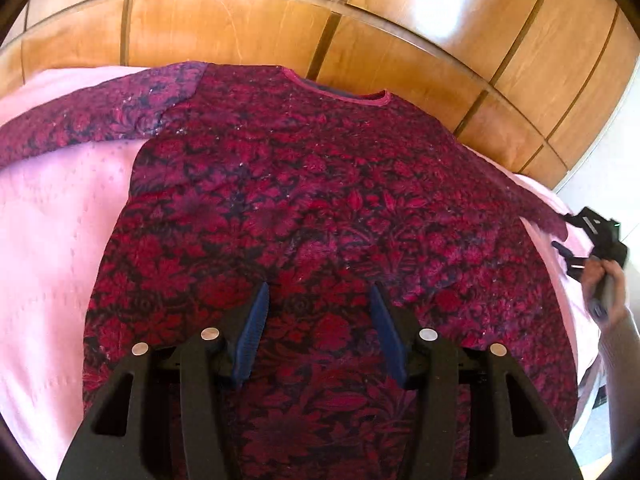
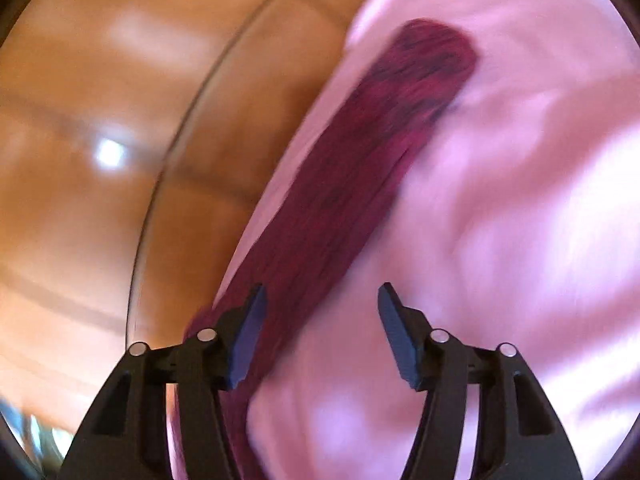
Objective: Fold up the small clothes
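Observation:
A dark red floral long-sleeved top point(image 1: 312, 184) lies spread flat on a pink sheet point(image 1: 48, 220), its neckline point(image 1: 340, 94) at the far side. One sleeve point(image 1: 80, 120) stretches out to the left. My left gripper point(image 1: 319, 292) hovers over the lower body of the top, open, with nothing pinched between its blue pads. In the blurred right wrist view, the other sleeve point(image 2: 380, 152) runs diagonally across the sheet and passes under the left finger. My right gripper point(image 2: 322, 292) is open and empty. It also shows at the right sleeve's end point(image 1: 572, 236), held by a hand point(image 1: 604, 284).
Glossy wooden panels point(image 1: 240, 28) with thin dark seams rise behind the sheet, close to the neckline. The same wood fills the left half of the right wrist view point(image 2: 80, 160). The sheet's right edge drops off near the person's sleeve point(image 1: 616, 360).

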